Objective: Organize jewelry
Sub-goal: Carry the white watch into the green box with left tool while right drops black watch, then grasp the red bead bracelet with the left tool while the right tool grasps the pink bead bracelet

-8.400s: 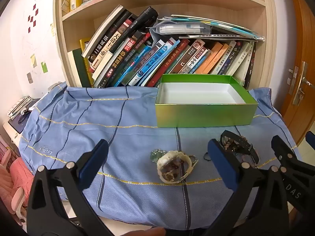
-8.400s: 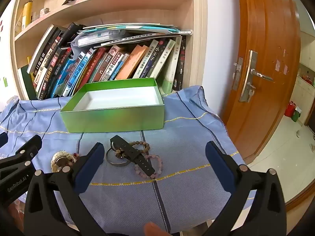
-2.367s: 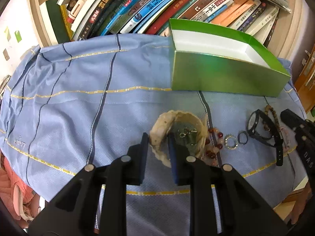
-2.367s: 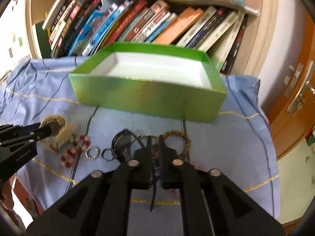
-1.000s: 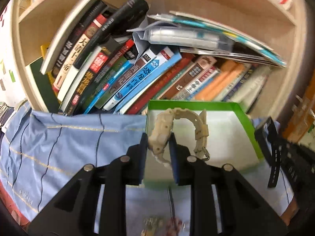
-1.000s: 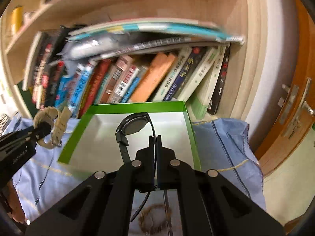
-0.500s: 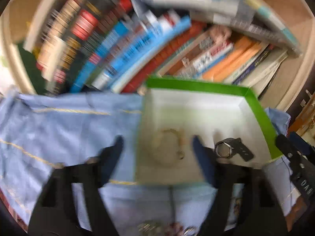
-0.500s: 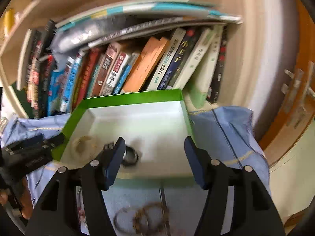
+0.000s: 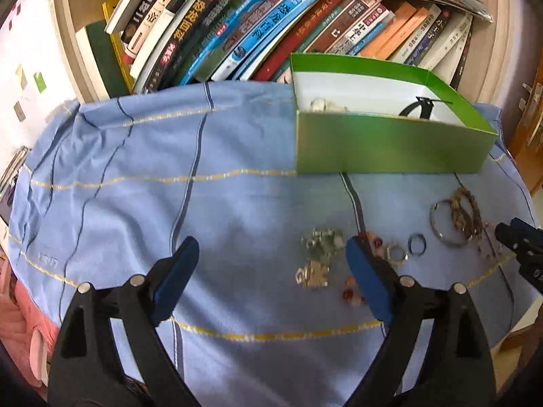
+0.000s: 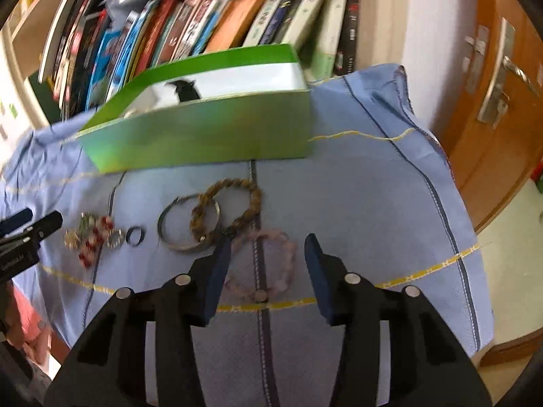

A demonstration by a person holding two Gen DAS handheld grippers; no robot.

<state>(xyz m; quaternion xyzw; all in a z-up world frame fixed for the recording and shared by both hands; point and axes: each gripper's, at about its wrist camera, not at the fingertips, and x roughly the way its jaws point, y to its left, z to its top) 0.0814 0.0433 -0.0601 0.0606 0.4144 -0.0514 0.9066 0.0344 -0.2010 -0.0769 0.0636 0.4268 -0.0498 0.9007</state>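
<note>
A green box (image 9: pixel 387 144) stands at the back of the blue cloth and also shows in the right wrist view (image 10: pixel 203 129). Inside it lie a cream watch (image 9: pixel 322 104) and a black watch (image 9: pixel 419 108). My left gripper (image 9: pixel 271 257) is open and empty above the cloth, left of a silver chain (image 9: pixel 317 257) and red beads (image 9: pixel 353 293). My right gripper (image 10: pixel 268 254) is open and empty over a pink bead bracelet (image 10: pixel 271 264). A brown bead bracelet (image 10: pixel 227 207), a silver bangle (image 10: pixel 186 224) and a dark ring (image 10: pixel 135 235) lie just beyond it.
A bookshelf of leaning books (image 9: pixel 258 30) rises right behind the box. A wooden door (image 10: pixel 502 84) stands at the right. The cloth's front edge (image 10: pixel 339 300) runs near the grippers. The left half of the cloth (image 9: pixel 118 176) bears nothing.
Both grippers have let go of their watches into the green box, pulled back from it and come down low over the loose jewelry on the cloth, jaws open.
</note>
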